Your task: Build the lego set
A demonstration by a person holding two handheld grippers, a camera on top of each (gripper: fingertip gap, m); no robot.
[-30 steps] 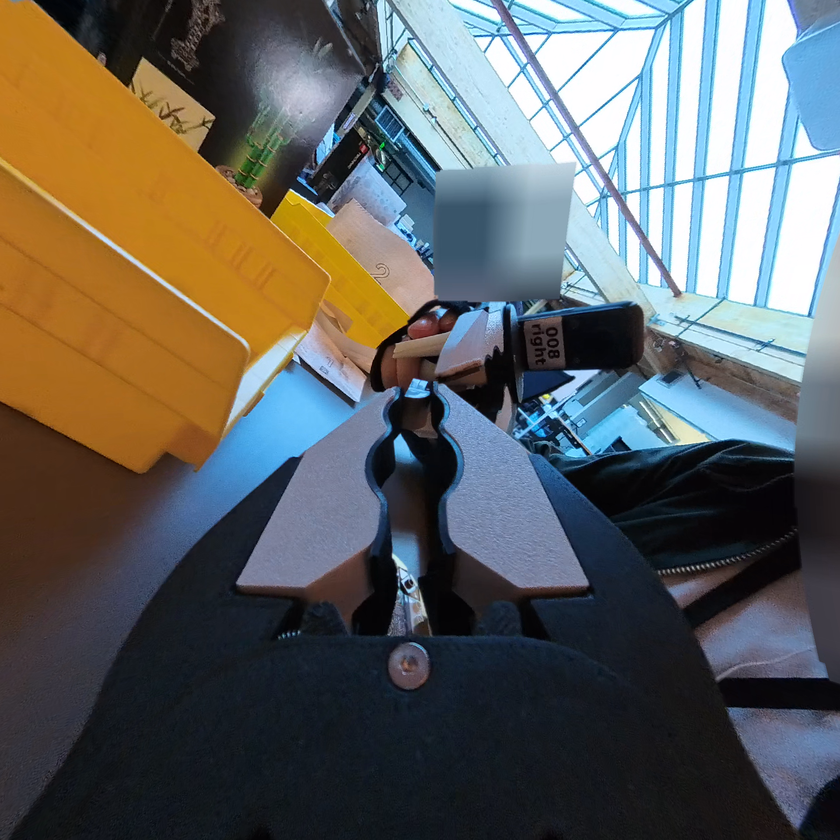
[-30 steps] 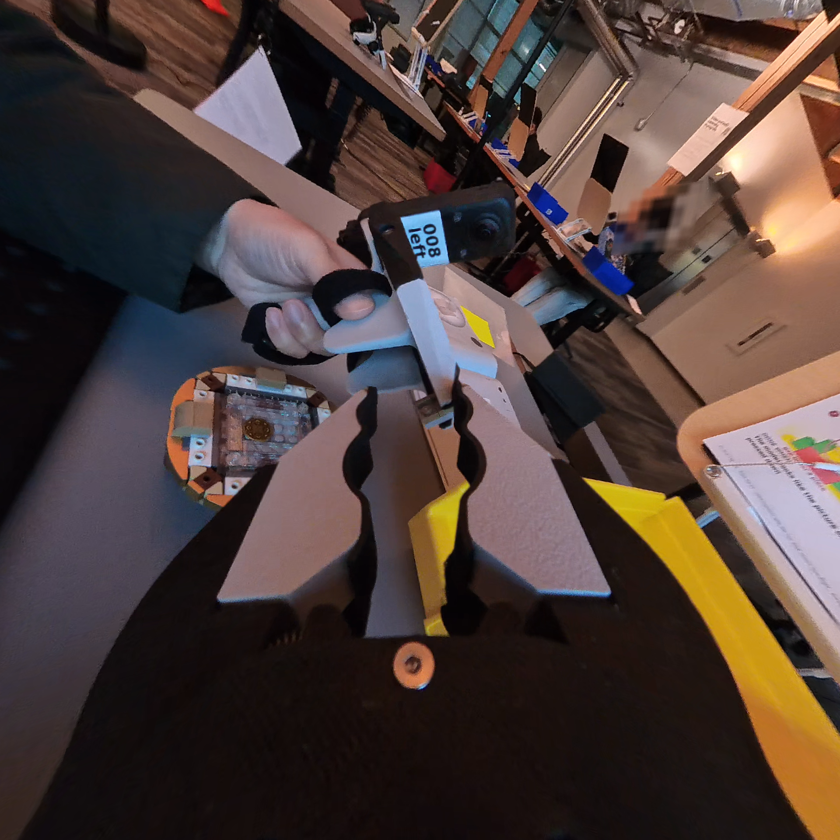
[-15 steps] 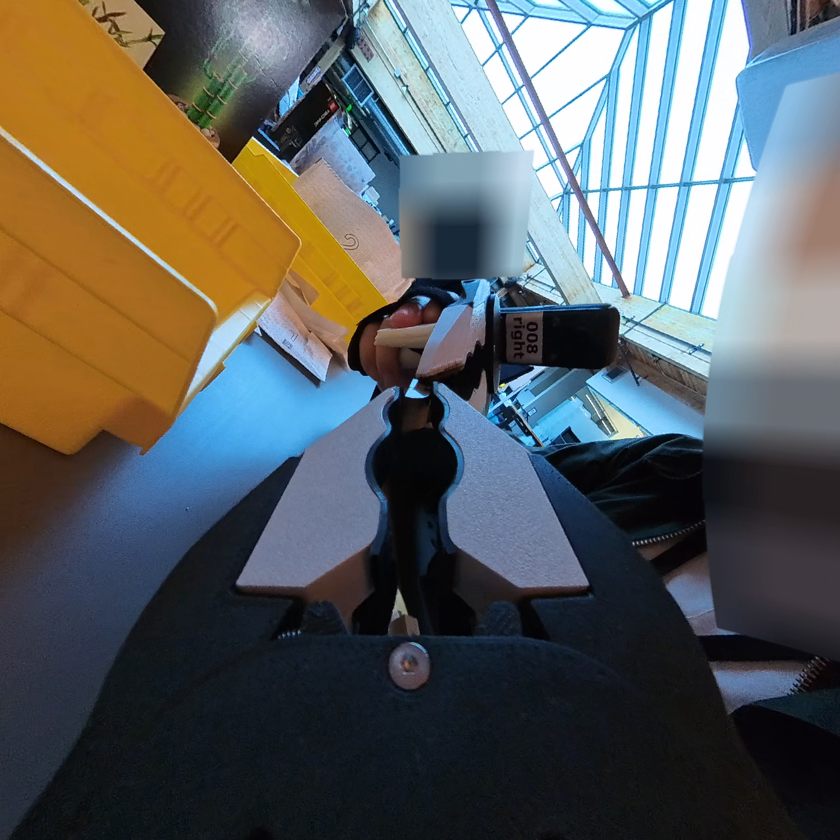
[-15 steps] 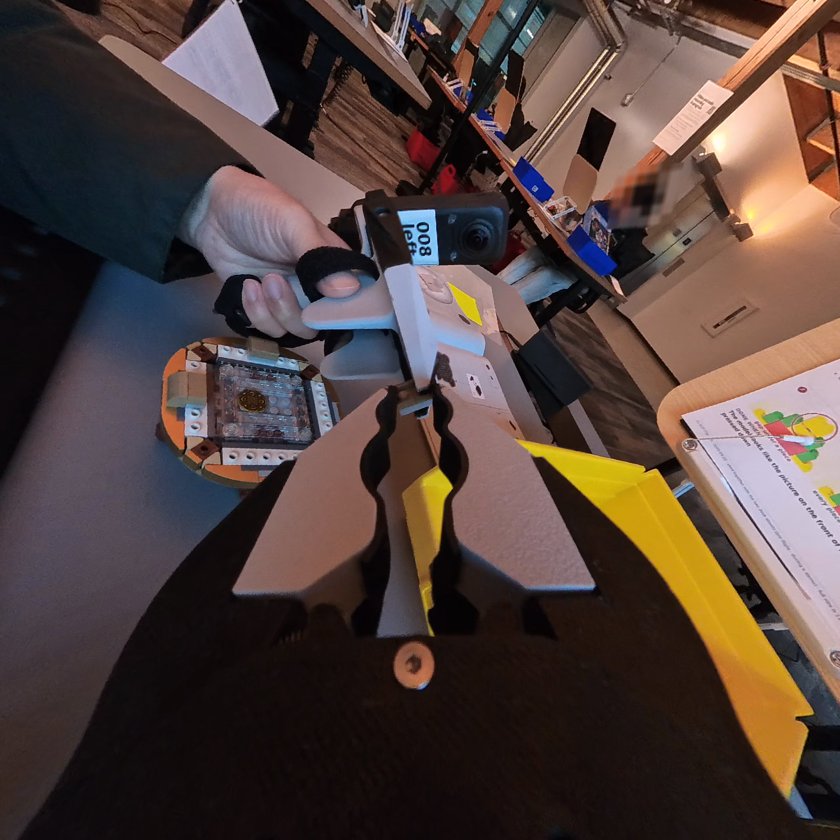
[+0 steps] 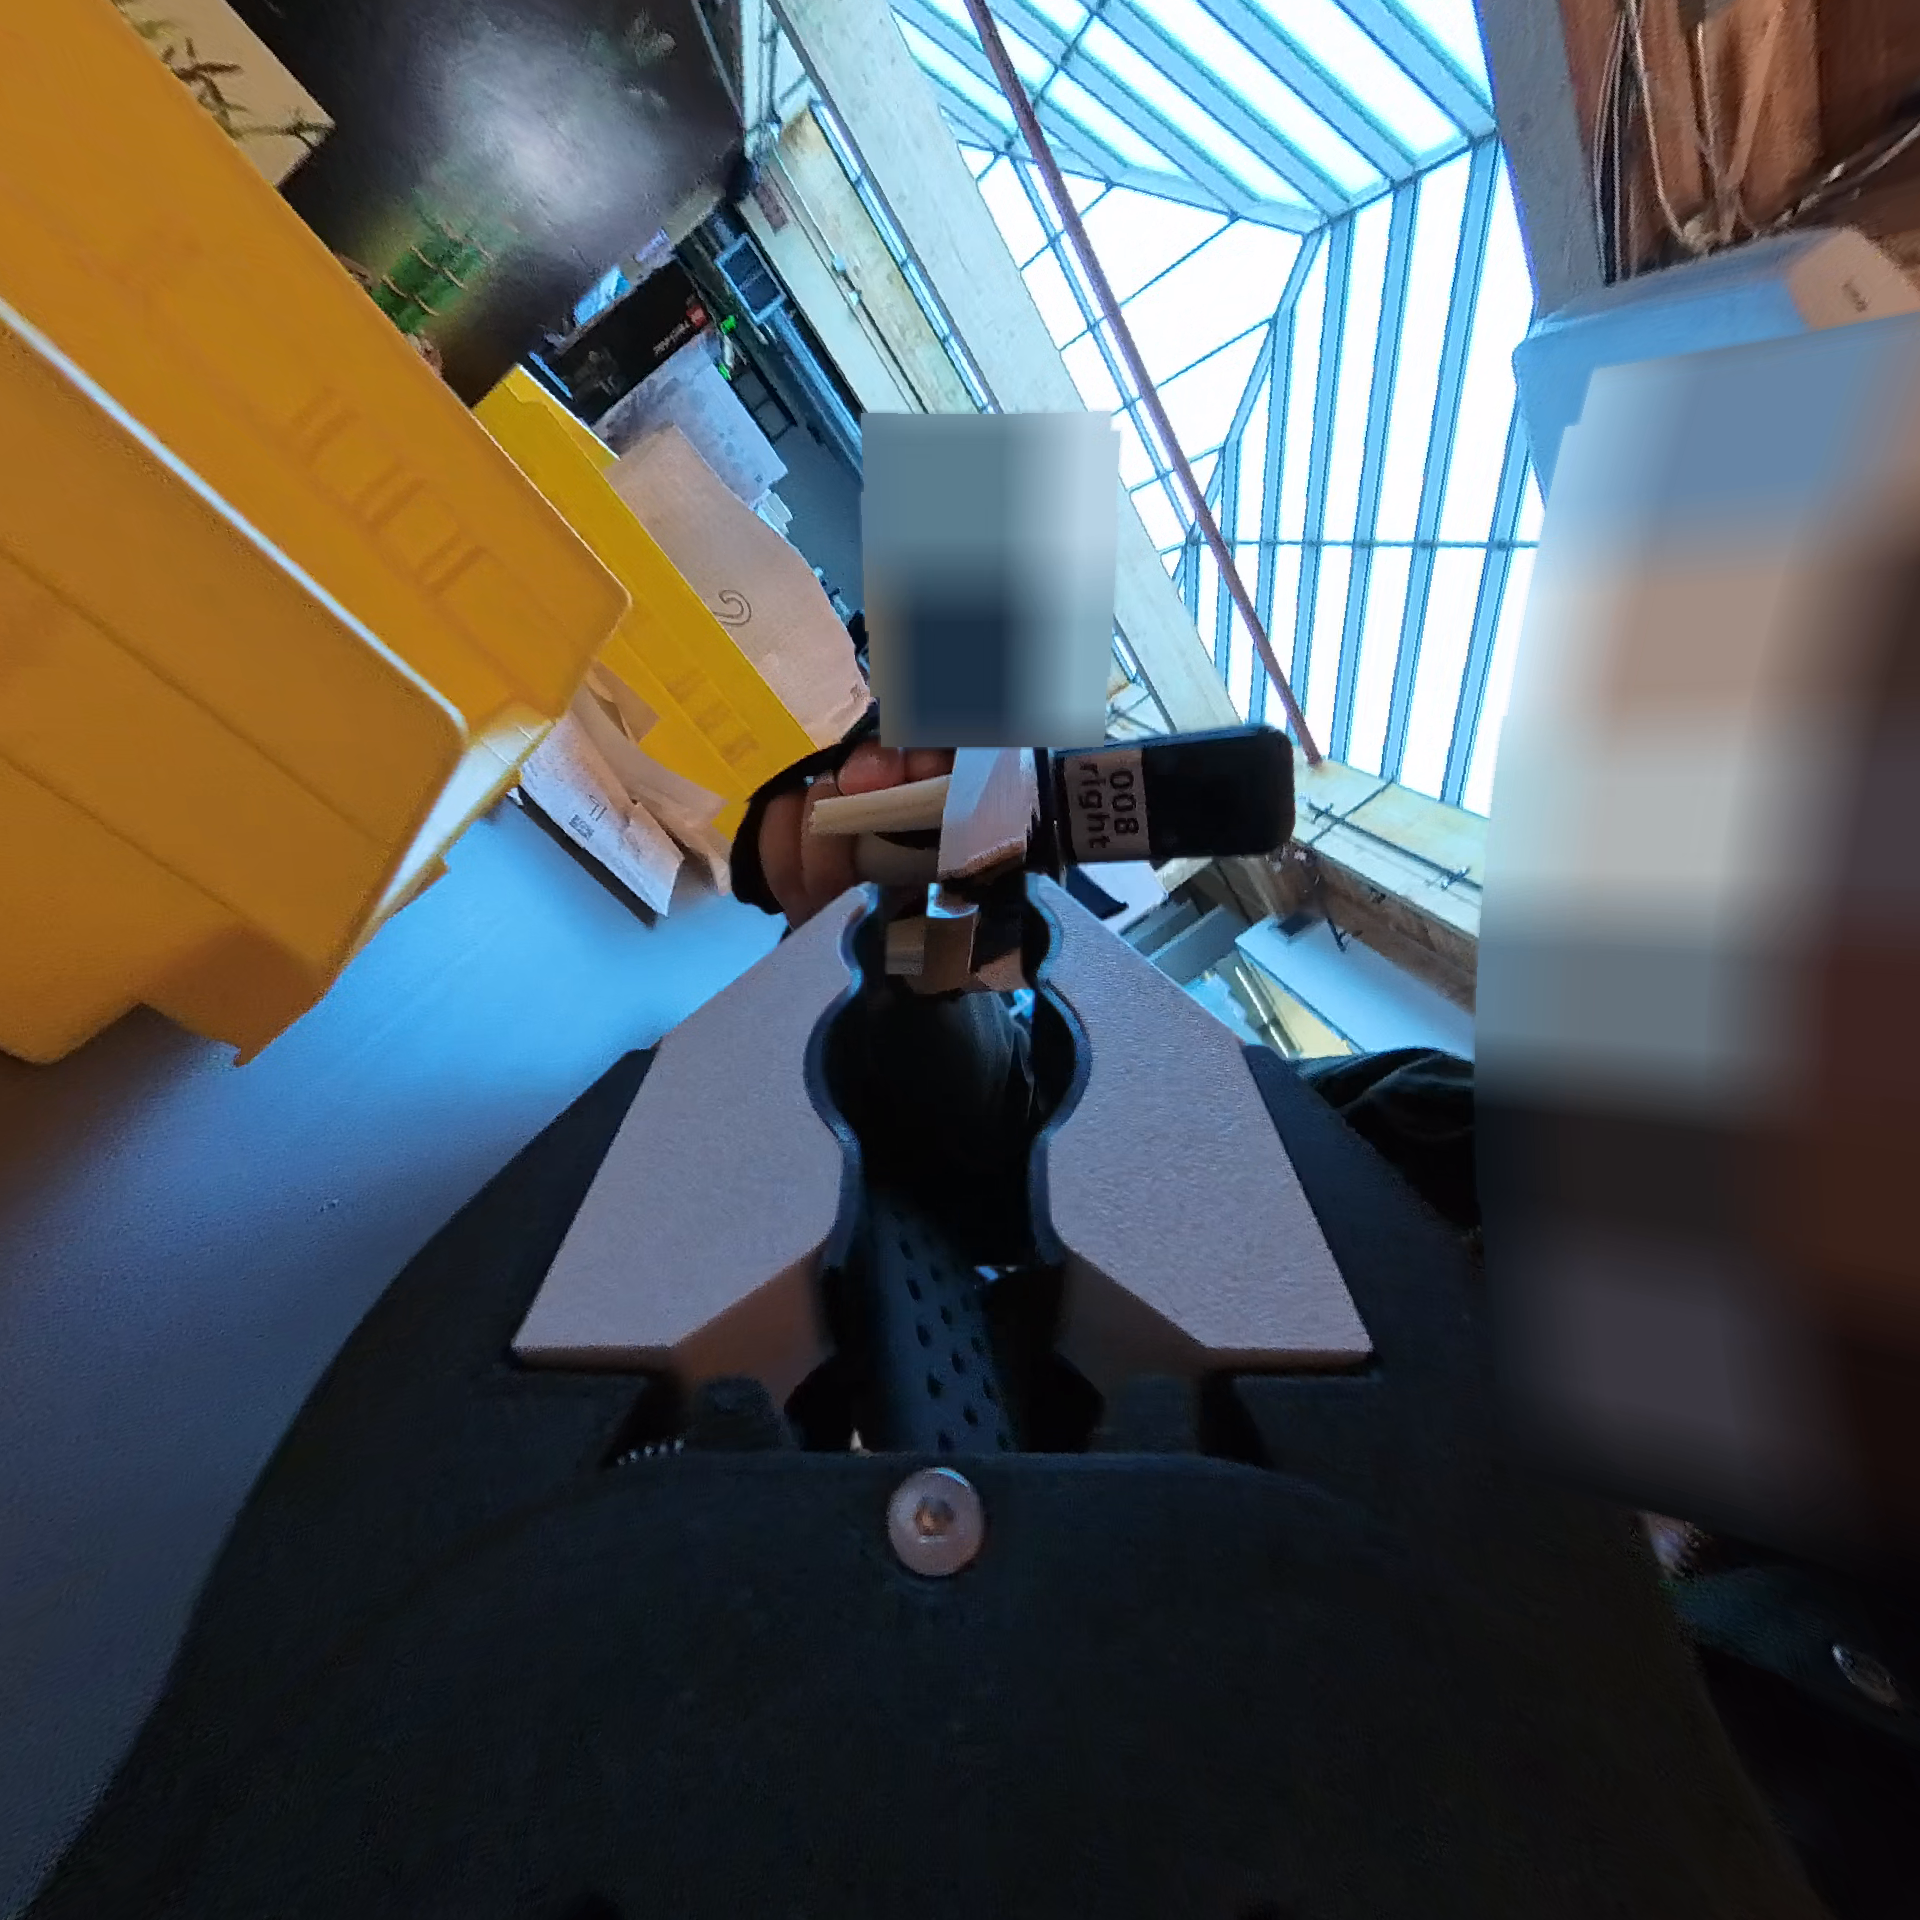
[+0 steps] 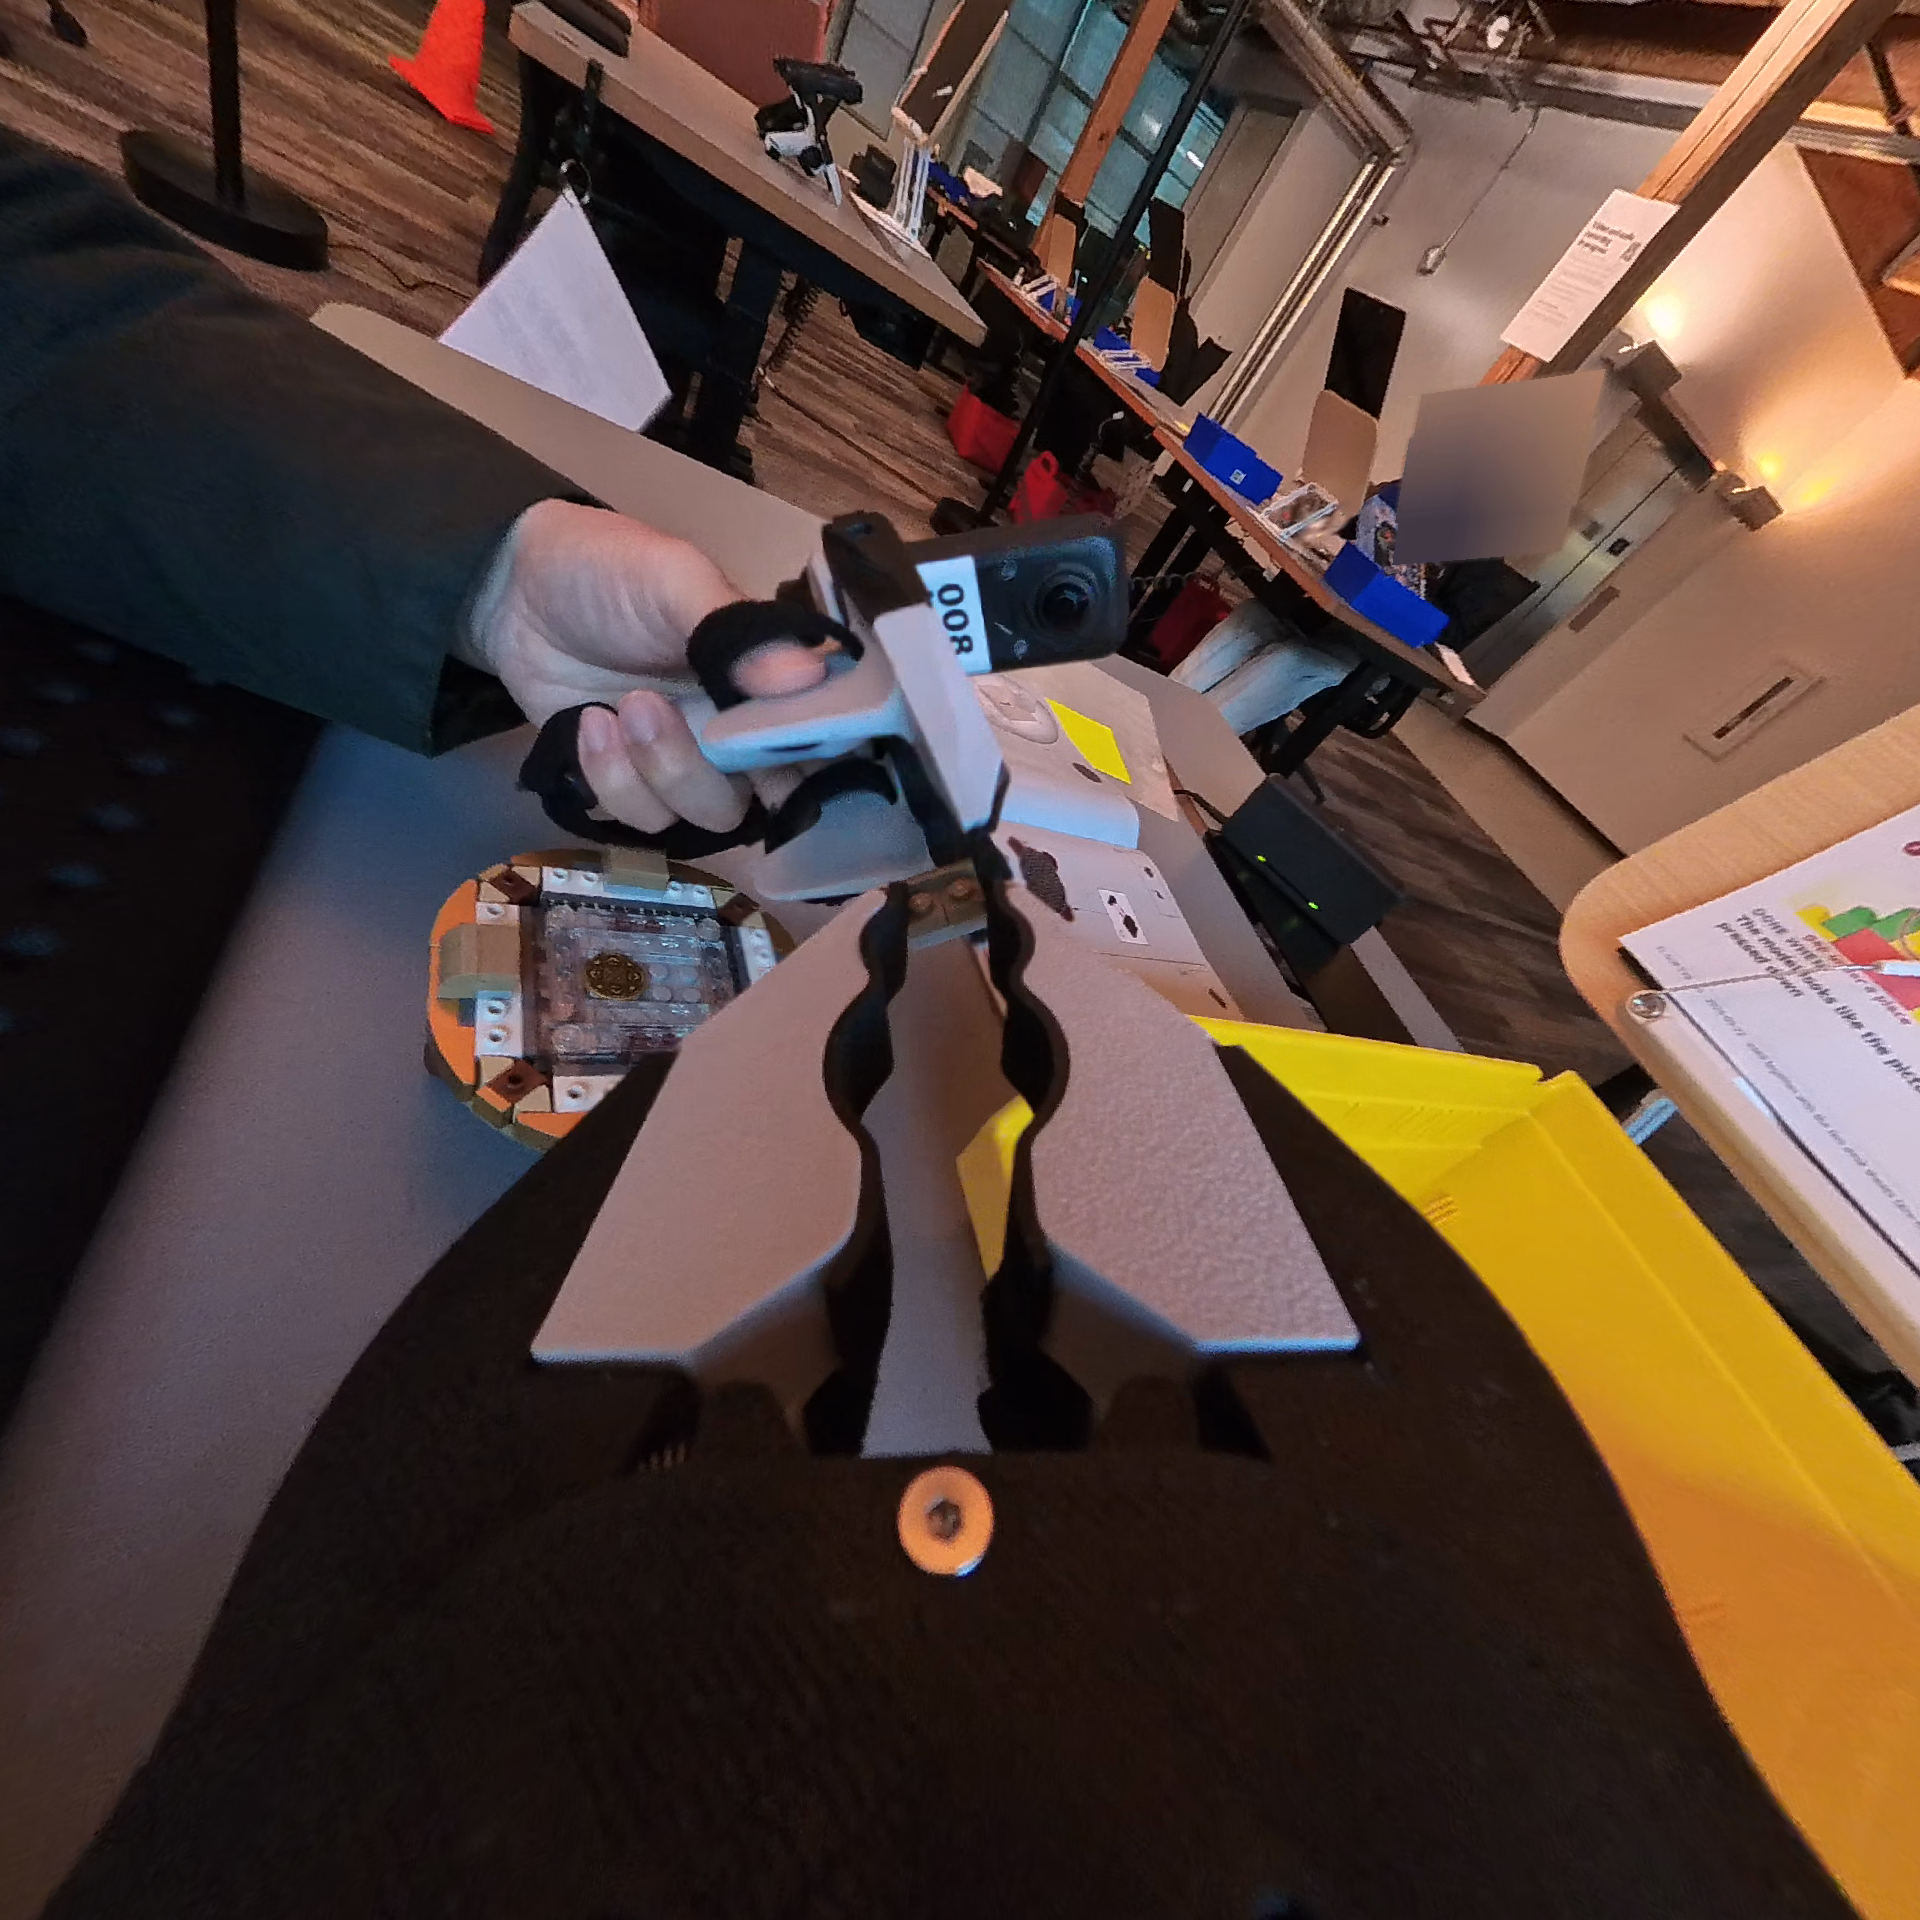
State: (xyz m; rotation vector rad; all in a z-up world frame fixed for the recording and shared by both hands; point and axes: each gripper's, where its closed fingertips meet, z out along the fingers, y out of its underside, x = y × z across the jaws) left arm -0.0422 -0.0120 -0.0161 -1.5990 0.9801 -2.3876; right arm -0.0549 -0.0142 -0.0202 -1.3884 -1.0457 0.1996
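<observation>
**Brown studded brick, caught between two hand-held grippers over a grey table**

Item 1. Brown brick (image 6: pixel 940 902), small, two studs showing. It sits at the very tips of the right gripper (image 6: pixel 940 914), whose grey fingers (image 6: pixel 790 1091) are drawn nearly together and pinch it on both sides.

Item 2. Left gripper (image 5: pixel 951 935). Its fingers stand a narrow gap apart with the brick lying in that gap at the tips. Whether its pads press on the brick cannot be told. In the right wrist view this gripper comes down onto the brick from above, its tip touching the brick.

Item 3. Left hand (image 6: pixel 603 644), above and left of the brick, in black finger loops on the left gripper's handle, with a dark sleeve (image 6: pixel 208 468) behind it. Right hand (image 5: pixel 821 831), just beyond the brick in the left wrist view.

Item 4. Round lego build (image 6: pixel 603 987), below and left of the brick, lying flat on the grey table (image 6: pixel 208 1143). It has an orange rim, white, tan and brown bricks framing a clear studded centre, and a gold disc in the middle.

Item 5. Yellow bin (image 6: pixel 1558 1299), below and right of the brick. More yellow bins (image 5: pixel 260 623) stand left of the brick in the left wrist view.

Item 6. Printed instruction sheet (image 6: pixel 1818 997), far right of the brick, on a pale wooden board.
</observation>
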